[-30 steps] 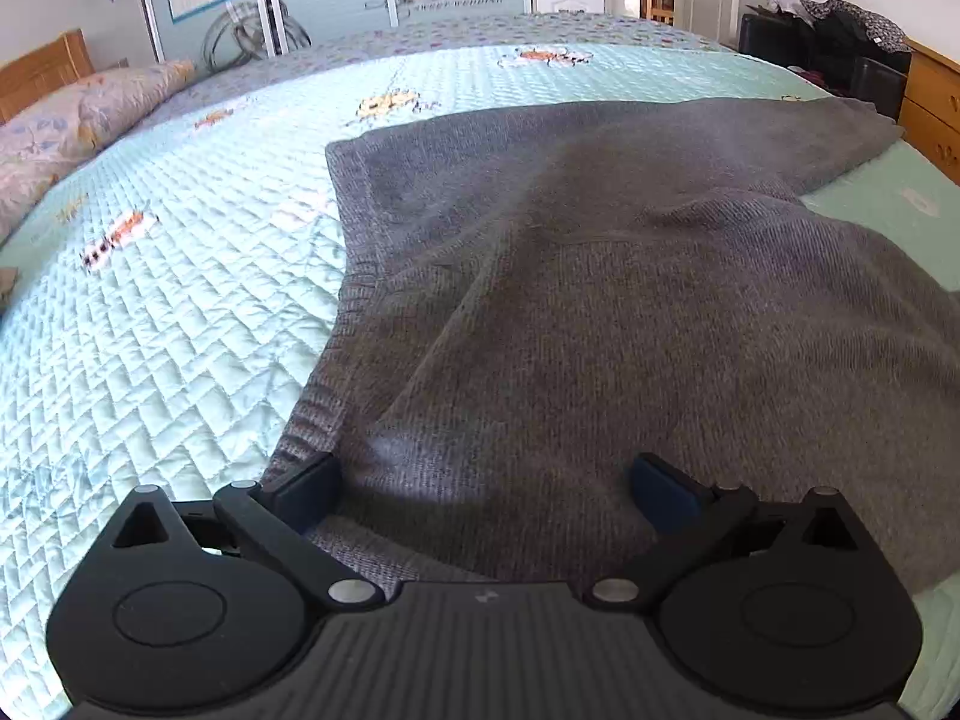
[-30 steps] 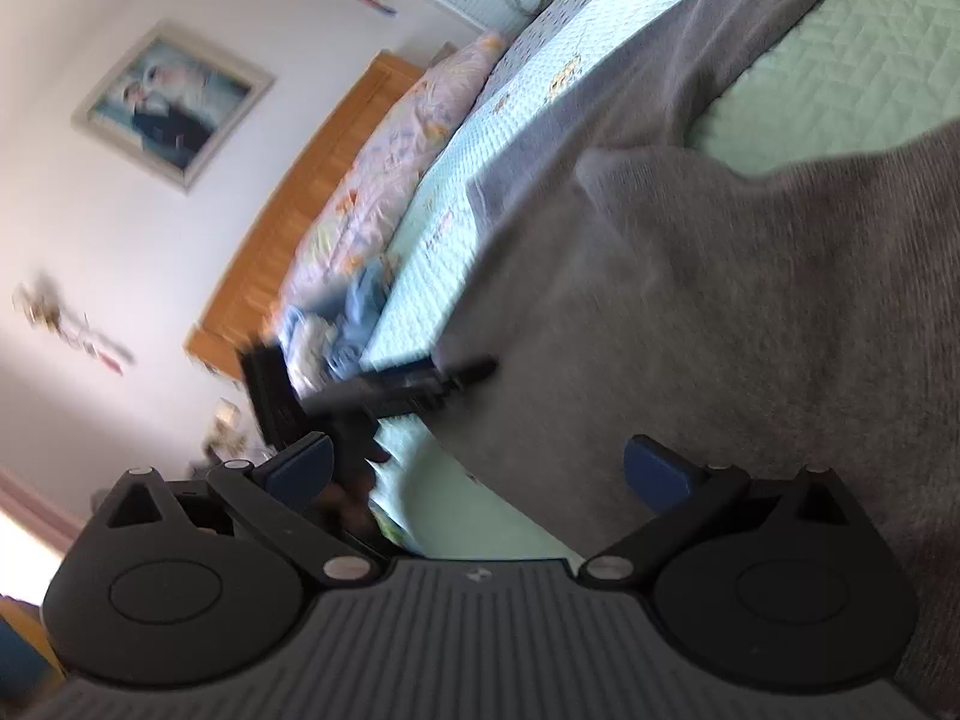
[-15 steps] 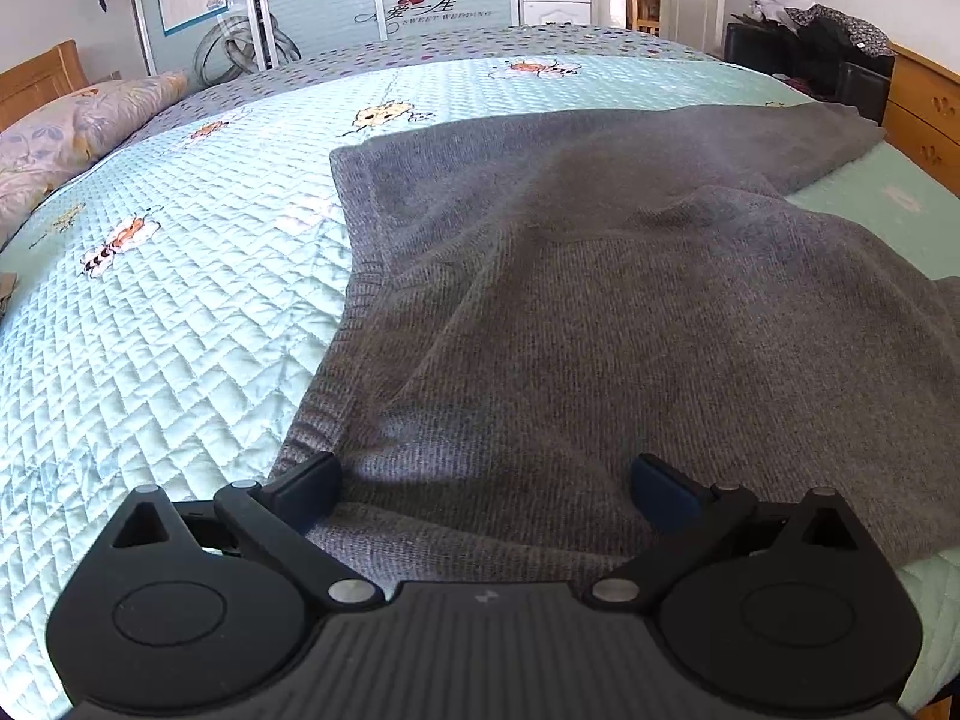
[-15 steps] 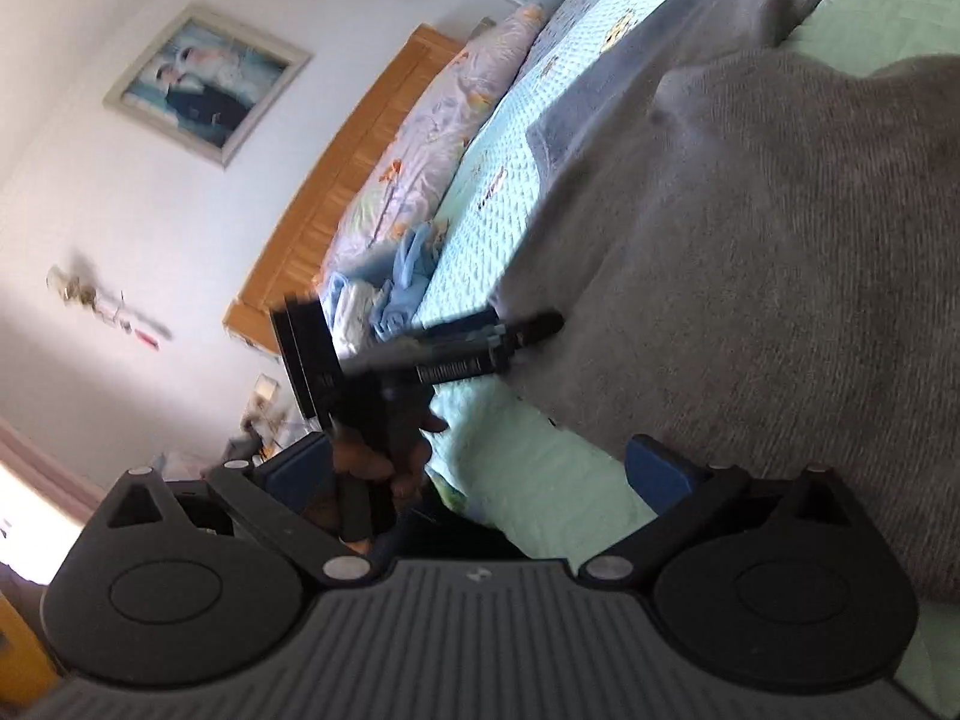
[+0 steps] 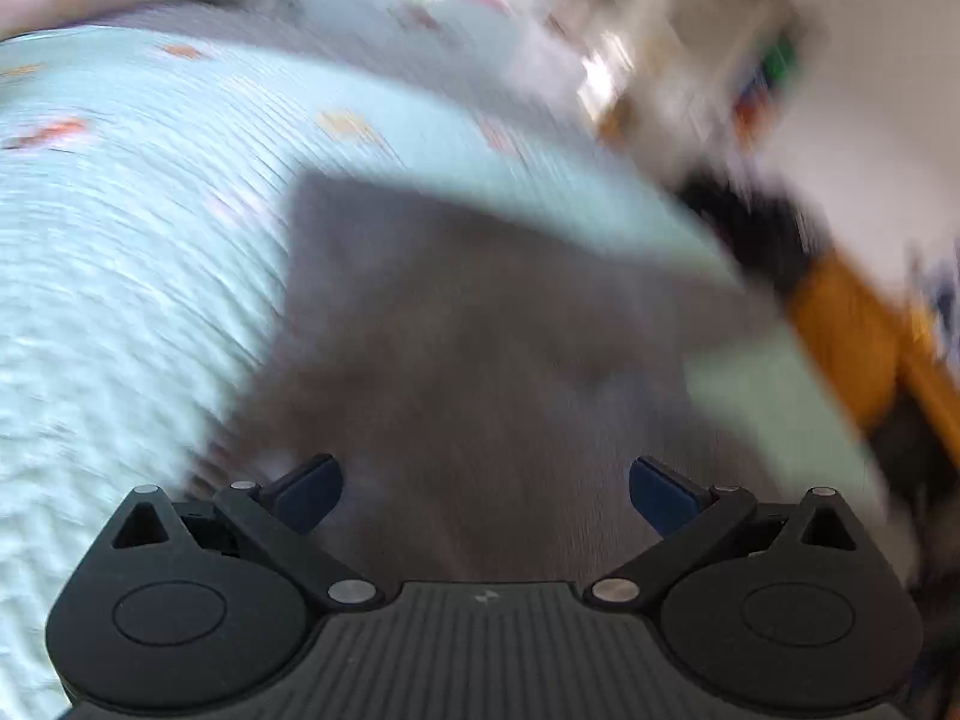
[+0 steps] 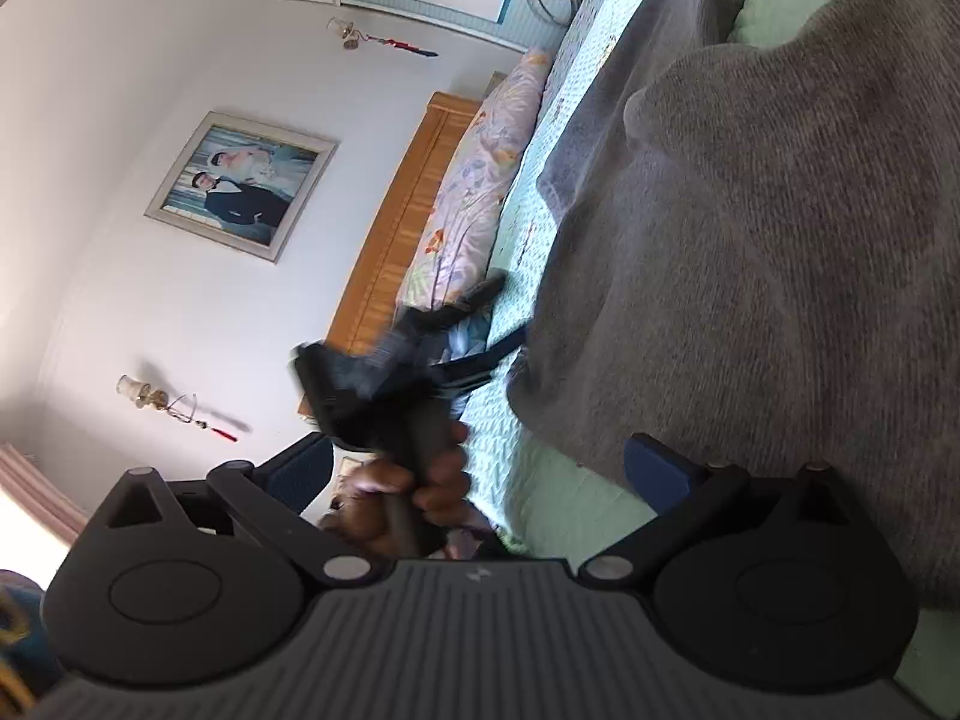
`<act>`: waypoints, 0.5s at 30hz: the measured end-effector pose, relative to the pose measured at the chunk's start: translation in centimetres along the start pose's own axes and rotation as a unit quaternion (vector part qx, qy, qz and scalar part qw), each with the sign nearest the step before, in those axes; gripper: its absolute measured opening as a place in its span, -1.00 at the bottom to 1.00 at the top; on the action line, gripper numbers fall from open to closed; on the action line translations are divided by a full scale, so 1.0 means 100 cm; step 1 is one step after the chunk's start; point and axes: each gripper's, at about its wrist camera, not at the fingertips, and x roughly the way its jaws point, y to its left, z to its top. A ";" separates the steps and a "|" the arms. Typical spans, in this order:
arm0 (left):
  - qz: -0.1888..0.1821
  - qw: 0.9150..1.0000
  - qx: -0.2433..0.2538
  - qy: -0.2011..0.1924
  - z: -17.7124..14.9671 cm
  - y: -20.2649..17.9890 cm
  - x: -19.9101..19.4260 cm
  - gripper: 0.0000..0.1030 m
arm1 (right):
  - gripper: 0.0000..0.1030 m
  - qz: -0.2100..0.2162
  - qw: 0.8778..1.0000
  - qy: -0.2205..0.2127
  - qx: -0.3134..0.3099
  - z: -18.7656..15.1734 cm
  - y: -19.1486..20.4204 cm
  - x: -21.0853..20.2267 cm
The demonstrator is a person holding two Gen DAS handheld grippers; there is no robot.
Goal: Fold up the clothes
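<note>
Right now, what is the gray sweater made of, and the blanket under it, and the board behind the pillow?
The sweater looks like soft knitted wool or yarn: fuzzy, matte, with fine ribs. The blanket seems to be quilted cotton-like cloth, pale green with stitched zigzag lines. The board looks like wood with a smooth orange-brown varnish and visible slats.

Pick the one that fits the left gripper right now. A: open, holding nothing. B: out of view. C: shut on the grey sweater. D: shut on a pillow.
A: the left gripper shows its blue fingers spread wide over the grey sweater, nothing between them.
</note>
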 end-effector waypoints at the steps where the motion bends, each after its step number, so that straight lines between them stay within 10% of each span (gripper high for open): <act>1: 0.016 0.999 0.030 0.006 -0.006 -0.008 0.004 0.98 | 0.98 0.001 1.000 -0.001 0.005 0.000 -0.001 -0.002; 5: 0.006 0.997 0.076 0.026 -0.014 -0.020 0.000 0.99 | 0.98 0.004 1.000 0.006 0.021 0.004 0.004 -0.011; 13: -0.044 0.997 -0.021 -0.059 0.025 0.003 -0.003 0.99 | 1.00 0.045 0.998 -0.040 0.033 0.032 0.018 -0.015; 15: -0.057 0.998 -0.038 -0.010 0.022 0.007 0.026 0.99 | 1.00 0.015 0.997 -0.035 0.068 0.023 0.001 -0.014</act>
